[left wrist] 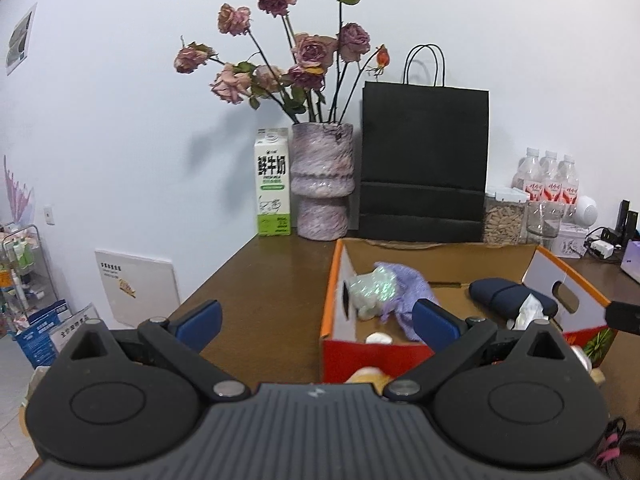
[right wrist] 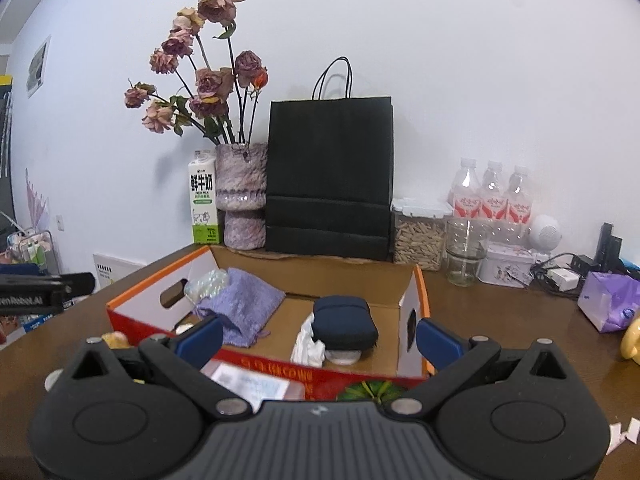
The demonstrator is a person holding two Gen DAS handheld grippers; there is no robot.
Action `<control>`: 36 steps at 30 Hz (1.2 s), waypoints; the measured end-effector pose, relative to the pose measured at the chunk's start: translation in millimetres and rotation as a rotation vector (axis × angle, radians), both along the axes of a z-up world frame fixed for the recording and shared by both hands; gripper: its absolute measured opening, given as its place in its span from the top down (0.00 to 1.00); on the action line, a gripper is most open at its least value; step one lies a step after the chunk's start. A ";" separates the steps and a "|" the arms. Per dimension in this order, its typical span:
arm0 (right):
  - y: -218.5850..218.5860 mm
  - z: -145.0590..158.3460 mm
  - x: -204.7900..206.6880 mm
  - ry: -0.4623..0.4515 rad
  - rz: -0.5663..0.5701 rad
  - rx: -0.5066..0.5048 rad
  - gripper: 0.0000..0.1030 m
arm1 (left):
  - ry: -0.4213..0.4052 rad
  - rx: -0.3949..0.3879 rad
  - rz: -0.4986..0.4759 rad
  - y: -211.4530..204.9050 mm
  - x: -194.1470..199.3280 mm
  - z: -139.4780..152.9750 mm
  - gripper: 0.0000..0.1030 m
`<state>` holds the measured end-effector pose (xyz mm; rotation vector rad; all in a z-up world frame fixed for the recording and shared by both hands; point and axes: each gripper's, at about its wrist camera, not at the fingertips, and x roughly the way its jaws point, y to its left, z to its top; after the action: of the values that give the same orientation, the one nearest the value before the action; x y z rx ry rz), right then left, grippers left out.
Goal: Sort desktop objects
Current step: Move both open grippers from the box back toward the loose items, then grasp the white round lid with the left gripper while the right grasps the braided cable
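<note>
An open red and orange cardboard box stands on the brown desk; it also shows in the left wrist view. In it lie a purple knit pouch, a shiny iridescent bundle, a dark blue case, crumpled white tissue and a small white round thing. My left gripper is open and empty, held before the box's near left corner. My right gripper is open and empty, held just before the box's near wall. The left gripper's side shows at the left of the right wrist view.
Along the wall stand a milk carton, a vase of dried roses, a black paper bag, a jar of seeds, a glass, water bottles and a tin. A purple tissue pack and a yellow object lie right.
</note>
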<state>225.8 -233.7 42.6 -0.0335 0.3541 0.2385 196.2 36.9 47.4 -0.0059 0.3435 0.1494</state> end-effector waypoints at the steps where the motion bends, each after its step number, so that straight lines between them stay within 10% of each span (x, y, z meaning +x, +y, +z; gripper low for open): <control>1: -1.2 -1.5 -3.1 0.005 -0.001 -0.002 0.00 | 0.004 -0.002 0.002 2.3 -3.1 -0.9 0.00; 36: -19.5 -79.8 -57.5 0.304 0.010 -0.084 0.00 | 0.171 0.003 0.070 55.7 -72.7 -55.1 0.00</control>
<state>168.3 -253.2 -37.2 -0.0824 0.6666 0.2390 123.5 92.6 -7.8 -0.0026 0.5143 0.2207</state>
